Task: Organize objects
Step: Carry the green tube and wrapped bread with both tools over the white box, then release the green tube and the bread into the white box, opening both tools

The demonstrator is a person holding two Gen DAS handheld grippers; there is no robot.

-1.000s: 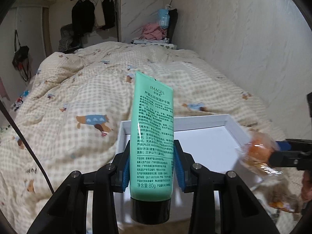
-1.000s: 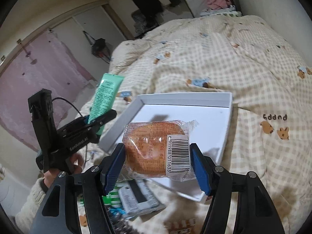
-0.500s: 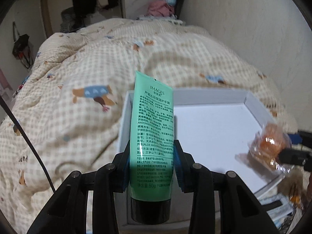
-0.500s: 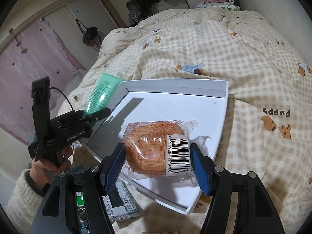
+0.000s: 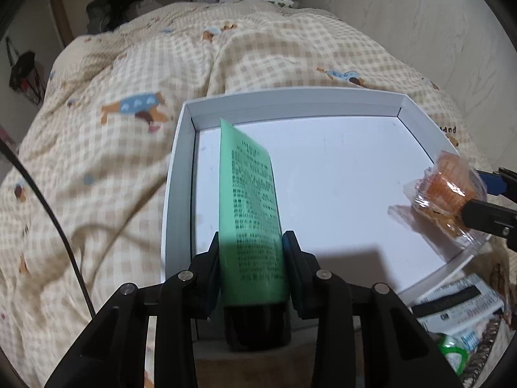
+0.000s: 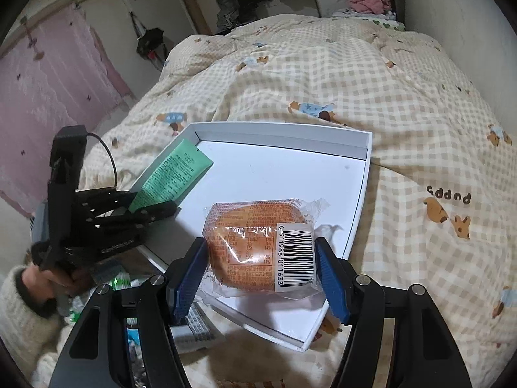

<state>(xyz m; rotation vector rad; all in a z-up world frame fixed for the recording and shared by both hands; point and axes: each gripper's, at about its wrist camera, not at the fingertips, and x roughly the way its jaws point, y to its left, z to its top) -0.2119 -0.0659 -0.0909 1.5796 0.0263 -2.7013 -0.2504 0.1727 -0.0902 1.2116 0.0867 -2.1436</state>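
Observation:
My left gripper is shut on a green hand-cream tube with a black cap, held over the left side of a shallow white box; it also shows in the right wrist view, the tube slanting over the box's left rim. My right gripper is shut on a wrapped orange bun with a barcode label, held over the near right part of the white box. The bun shows at the right edge of the left wrist view.
The box lies on a checked beige quilt with dog prints. Loose packets and a green-and-white pack lie near the box's front corner. A white wall runs along the right; clothes hang at the back.
Both grippers have moved forward and down over the white box, each keeping its grip. The tube now tilts down toward the box floor at the left side.

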